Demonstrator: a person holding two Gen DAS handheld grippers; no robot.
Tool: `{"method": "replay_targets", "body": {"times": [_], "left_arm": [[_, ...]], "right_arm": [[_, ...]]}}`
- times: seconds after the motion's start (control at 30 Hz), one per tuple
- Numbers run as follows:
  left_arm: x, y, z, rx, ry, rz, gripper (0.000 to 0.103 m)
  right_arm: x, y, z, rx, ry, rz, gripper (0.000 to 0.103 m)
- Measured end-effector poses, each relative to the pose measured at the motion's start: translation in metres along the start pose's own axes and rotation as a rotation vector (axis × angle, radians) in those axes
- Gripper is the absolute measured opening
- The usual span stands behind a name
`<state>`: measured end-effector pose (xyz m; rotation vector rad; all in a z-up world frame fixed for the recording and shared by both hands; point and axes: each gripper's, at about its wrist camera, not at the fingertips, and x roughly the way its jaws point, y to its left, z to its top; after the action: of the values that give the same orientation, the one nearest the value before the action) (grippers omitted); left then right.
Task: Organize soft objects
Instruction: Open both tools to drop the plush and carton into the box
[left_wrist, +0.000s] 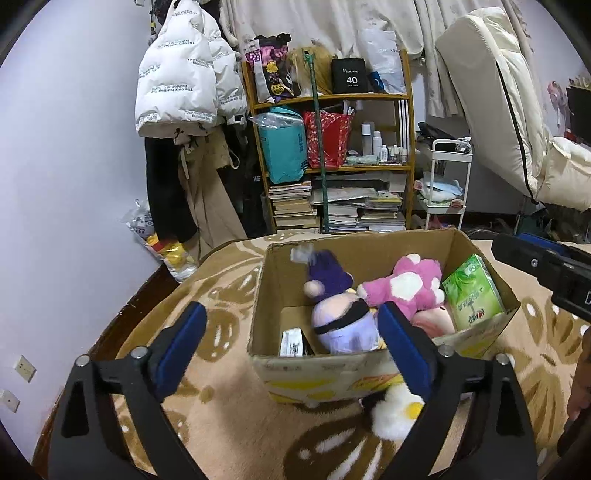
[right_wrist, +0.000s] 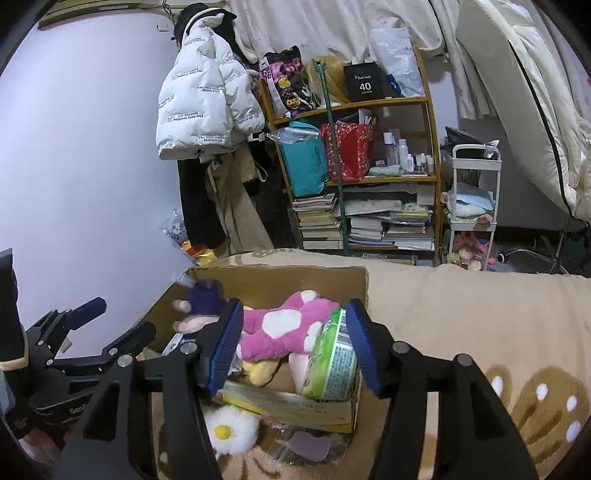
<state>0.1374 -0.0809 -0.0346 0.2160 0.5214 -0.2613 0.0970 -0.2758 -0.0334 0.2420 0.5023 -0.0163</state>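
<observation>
Both grippers hang over the cardboard box (left_wrist: 266, 295). The left gripper (left_wrist: 291, 325) has its fingers spread wide, empty, the purple plush (left_wrist: 340, 325) just beyond them. The right gripper (right_wrist: 291, 339) is partly open; the green tissue pack (right_wrist: 328, 362) sits between its fingers, unpinched, beside the pink plush (right_wrist: 280, 328).

Cardboard box (left_wrist: 310, 373) right half crammed with toys; left front corner free; white plush (left_wrist: 395, 413) blocks box front.
</observation>
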Motion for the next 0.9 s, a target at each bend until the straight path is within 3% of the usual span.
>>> {"method": "replay_targets", "body": {"times": [0.43, 0.9], "left_arm": [[-0.042, 0.0, -0.009, 0.022, -0.002, 0.006, 0.099], [-0.07, -0.01, -0.028, 0.058, 0.048, -0.016, 0.1]], "right_arm": [[-0.032, 0.005, -0.01, 0.001, 0.03, -0.031, 0.102], [-0.057, 0.004, -0.029, 0.051, 0.094, -0.051, 0.103]]}}
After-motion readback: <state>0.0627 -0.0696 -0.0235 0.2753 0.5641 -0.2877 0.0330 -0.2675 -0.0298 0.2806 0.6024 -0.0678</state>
